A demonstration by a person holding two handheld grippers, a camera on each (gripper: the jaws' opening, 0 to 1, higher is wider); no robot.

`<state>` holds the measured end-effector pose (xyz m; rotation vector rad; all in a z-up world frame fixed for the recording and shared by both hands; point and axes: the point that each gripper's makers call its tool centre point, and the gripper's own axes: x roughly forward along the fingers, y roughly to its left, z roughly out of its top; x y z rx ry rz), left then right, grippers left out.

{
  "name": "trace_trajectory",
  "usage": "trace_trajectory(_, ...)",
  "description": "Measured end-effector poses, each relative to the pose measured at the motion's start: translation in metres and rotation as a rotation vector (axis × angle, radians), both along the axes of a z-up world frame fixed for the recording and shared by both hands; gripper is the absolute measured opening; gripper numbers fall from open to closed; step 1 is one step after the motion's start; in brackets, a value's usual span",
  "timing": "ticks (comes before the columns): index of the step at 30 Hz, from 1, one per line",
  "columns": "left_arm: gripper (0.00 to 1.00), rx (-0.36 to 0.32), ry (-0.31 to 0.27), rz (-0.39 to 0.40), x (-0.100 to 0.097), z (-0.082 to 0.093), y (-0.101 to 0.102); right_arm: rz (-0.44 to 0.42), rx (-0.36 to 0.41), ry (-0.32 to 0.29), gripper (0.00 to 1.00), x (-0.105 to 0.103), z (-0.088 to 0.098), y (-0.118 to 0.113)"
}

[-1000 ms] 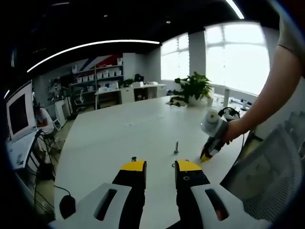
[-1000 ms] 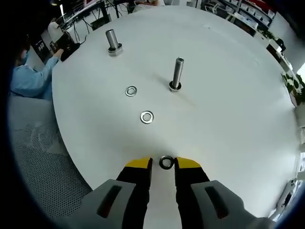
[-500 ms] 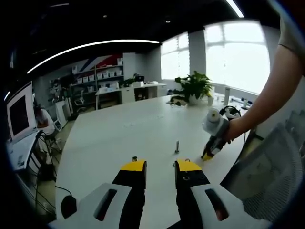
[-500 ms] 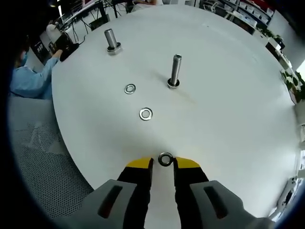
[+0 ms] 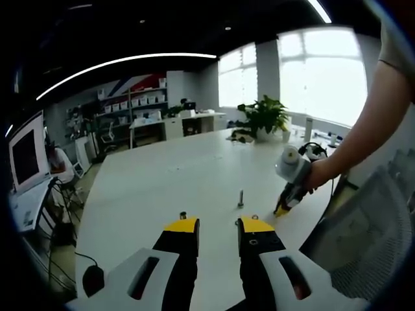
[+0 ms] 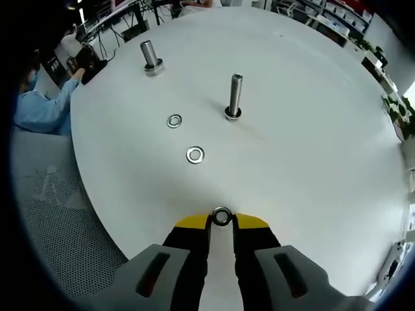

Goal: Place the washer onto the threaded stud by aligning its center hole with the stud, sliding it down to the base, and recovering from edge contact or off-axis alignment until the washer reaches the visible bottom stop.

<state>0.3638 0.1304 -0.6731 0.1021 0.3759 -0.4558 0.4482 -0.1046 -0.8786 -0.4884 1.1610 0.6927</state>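
Right gripper view showed the right claw (image 6: 221,222) pinching a washer (image 6: 221,216) at its tips, low over the surface (image 6: 311,129), presumably to carry it to the stud (image 6: 234,96) standing well ahead. The left claw (image 5: 217,226) waited narrowly parted, holding nothing.

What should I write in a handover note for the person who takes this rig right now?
Right gripper: jaws closed on a washer at their tips, low over the white table.
Left gripper: open, holding nothing, hovering above the table.
Two more washers lie flat on the table. The nearer stud and the far stud stand upright, both bare.
Done: one washer gripped.
Left: carry it to a stud, centre the hole, slide it down to the base.
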Motion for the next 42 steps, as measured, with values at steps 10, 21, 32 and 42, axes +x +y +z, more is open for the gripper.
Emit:
trace_trajectory(10, 0.22, -0.003, 0.001, -0.002, 0.000, 0.000, -0.001, 0.009, -0.004, -0.002, 0.15, 0.000, -0.001, 0.000)
trace_trajectory(21, 0.22, -0.003, 0.003, -0.003, 0.000, -0.001, 0.000, 0.007, -0.002, -0.025, 0.14, 0.000, 0.000, 0.000)
trace_trajectory(32, 0.22, -0.003, 0.000, -0.003, 0.000, 0.000, 0.000, 0.022, 0.022, -0.052, 0.14, 0.009, 0.015, 0.008)
trace_trajectory(42, 0.21, 0.000, -0.002, -0.003, 0.000, 0.000, 0.000, 0.022, 0.043, -0.091, 0.14, 0.023, 0.030, 0.014)
